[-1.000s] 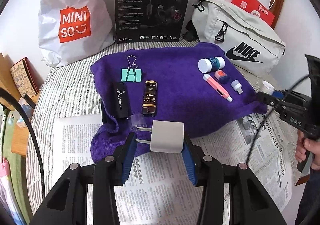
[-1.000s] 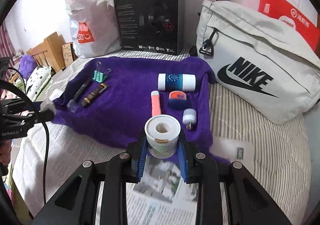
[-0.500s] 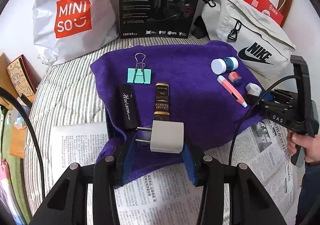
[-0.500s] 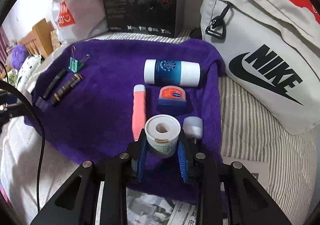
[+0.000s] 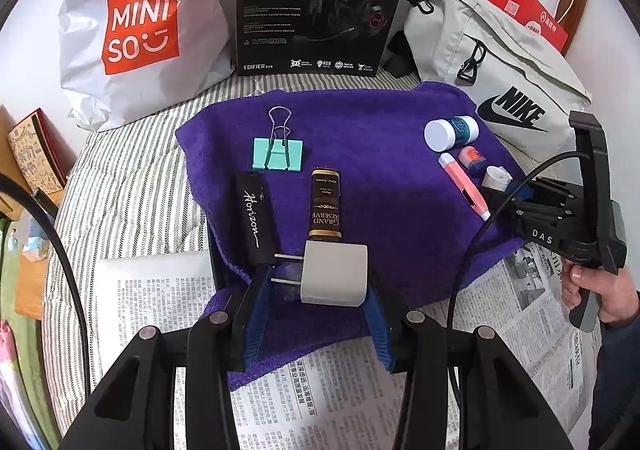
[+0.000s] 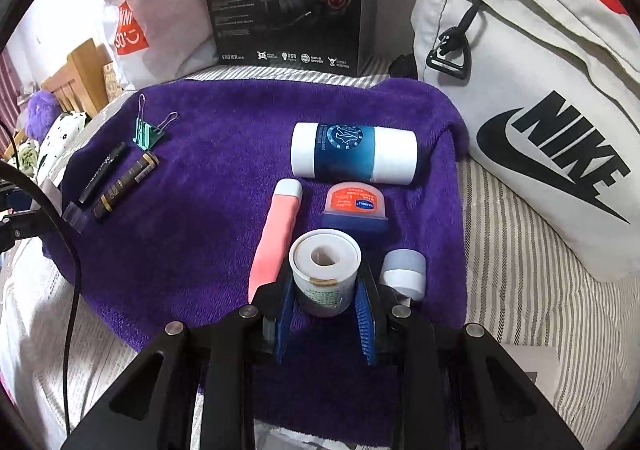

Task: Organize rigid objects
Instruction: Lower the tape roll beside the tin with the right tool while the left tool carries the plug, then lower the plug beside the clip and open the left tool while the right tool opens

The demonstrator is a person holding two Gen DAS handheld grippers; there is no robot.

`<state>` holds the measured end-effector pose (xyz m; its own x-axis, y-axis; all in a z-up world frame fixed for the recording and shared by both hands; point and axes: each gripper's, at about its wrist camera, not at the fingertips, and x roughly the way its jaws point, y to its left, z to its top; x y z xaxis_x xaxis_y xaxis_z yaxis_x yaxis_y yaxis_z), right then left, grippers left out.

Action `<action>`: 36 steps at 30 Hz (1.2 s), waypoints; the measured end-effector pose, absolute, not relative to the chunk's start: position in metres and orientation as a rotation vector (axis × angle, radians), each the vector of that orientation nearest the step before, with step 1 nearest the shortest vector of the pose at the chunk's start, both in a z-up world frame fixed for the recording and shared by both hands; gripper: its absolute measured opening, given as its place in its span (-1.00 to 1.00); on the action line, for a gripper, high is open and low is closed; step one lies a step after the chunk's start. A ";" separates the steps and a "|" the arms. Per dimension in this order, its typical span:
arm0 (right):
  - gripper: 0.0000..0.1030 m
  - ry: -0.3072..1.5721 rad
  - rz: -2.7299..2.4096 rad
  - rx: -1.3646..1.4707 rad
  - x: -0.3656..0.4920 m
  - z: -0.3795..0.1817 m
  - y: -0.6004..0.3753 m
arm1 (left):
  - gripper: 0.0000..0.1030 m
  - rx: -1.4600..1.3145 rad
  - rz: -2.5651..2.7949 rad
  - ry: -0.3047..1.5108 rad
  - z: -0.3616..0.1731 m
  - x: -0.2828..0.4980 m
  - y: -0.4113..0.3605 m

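The left gripper [image 5: 316, 286] pinches a white plug [image 5: 334, 274] by its sides, prongs pointing left, over the near edge of the purple towel [image 5: 380, 190]. Just ahead of it lie a brown tube [image 5: 325, 204] and a black bar [image 5: 254, 218], with a green clip [image 5: 279, 154] beyond them. The right gripper [image 6: 325, 294] clamps a small white jar [image 6: 325, 270] (open end facing the camera) above the towel. Left of its fingers lies a pink pen [image 6: 276, 234], right a white cap [image 6: 403, 270], ahead a blue-based tin [image 6: 355, 206] and a blue-banded bottle [image 6: 354, 154].
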<state>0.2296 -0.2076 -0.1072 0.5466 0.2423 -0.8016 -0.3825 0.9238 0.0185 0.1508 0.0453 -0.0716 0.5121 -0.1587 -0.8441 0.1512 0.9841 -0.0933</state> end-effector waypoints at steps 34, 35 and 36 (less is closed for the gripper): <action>-0.01 0.919 0.376 -0.090 0.192 -0.085 -0.237 | -0.18 0.023 -0.232 1.031 -0.081 0.179 0.019; -0.01 0.917 0.376 -0.087 0.191 -0.085 -0.238 | -0.18 0.028 -0.238 1.031 -0.082 0.185 0.015; -0.01 0.913 0.375 -0.079 0.190 -0.084 -0.240 | -0.18 0.030 -0.242 1.032 -0.083 0.189 0.013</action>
